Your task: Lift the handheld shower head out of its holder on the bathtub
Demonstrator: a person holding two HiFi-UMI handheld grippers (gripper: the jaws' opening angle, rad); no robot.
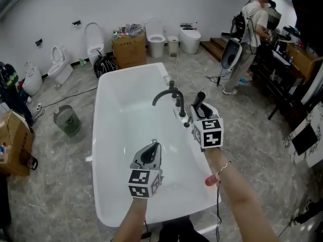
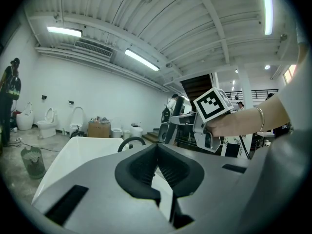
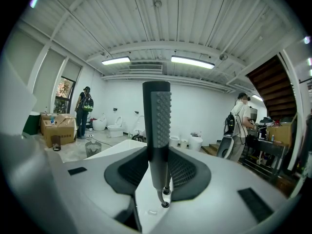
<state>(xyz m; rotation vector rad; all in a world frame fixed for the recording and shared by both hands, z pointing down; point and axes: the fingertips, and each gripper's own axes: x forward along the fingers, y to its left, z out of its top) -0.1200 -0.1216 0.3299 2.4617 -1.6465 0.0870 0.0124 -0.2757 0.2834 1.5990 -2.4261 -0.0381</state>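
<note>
The black stick-shaped handheld shower head [image 1: 199,101] [image 3: 160,130] stands upright between the jaws of my right gripper [image 1: 198,110] [image 3: 158,167], which is shut on it. It hangs just above the right rim of the white bathtub [image 1: 108,84], close to the black curved faucet [image 1: 169,95] and the small black fittings [image 1: 185,123] on the rim. The hose joint shows at its lower end. My left gripper [image 1: 150,153] [image 2: 157,167] hovers over the tub's inside, shut with nothing in it. In the left gripper view, the right gripper [image 2: 209,121] shows with the shower head [image 2: 179,106] in it.
Several toilets [image 1: 155,37] and a cardboard box [image 1: 129,49] line the back wall. A wire basket [image 1: 67,120] stands left of the tub. A person [image 1: 252,29] works at dark furniture [image 1: 282,69] on the right. Another box [image 1: 15,142] sits at far left.
</note>
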